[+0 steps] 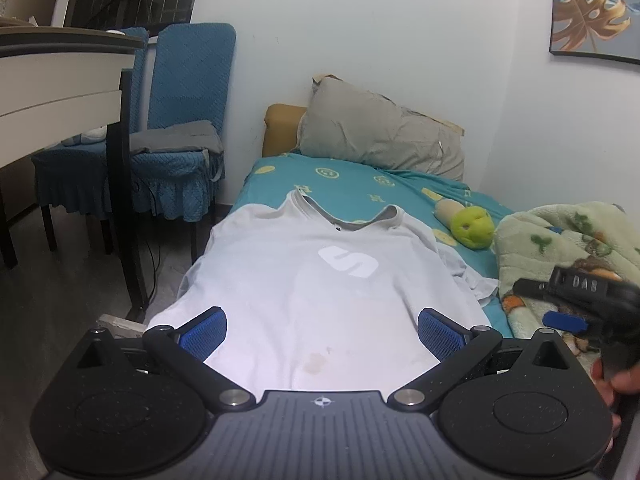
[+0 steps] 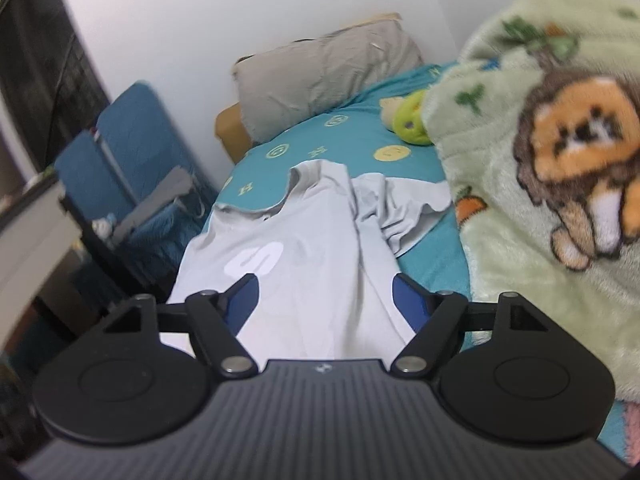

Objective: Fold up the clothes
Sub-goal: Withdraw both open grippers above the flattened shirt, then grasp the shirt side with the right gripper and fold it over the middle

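A white T-shirt (image 1: 320,292) with a pale S logo lies face up on the teal bed sheet (image 1: 352,178), collar toward the pillow. Its right sleeve (image 2: 404,208) is bunched on the sheet. My left gripper (image 1: 322,330) hovers over the shirt's lower part, jaws wide apart, nothing between the blue pads (image 1: 204,332). My right gripper (image 2: 325,300) is over the shirt's right side, jaws apart with cloth below them and no pinch visible. In the left wrist view the right gripper (image 1: 576,304) appears at the right edge, held by a hand.
A grey pillow (image 1: 380,132) leans on the wall at the head of the bed. A green plush toy (image 1: 472,226) and a pale green cartoon blanket (image 2: 540,152) lie to the right. Blue-covered chairs (image 1: 176,120) and a desk (image 1: 60,76) stand left of the bed.
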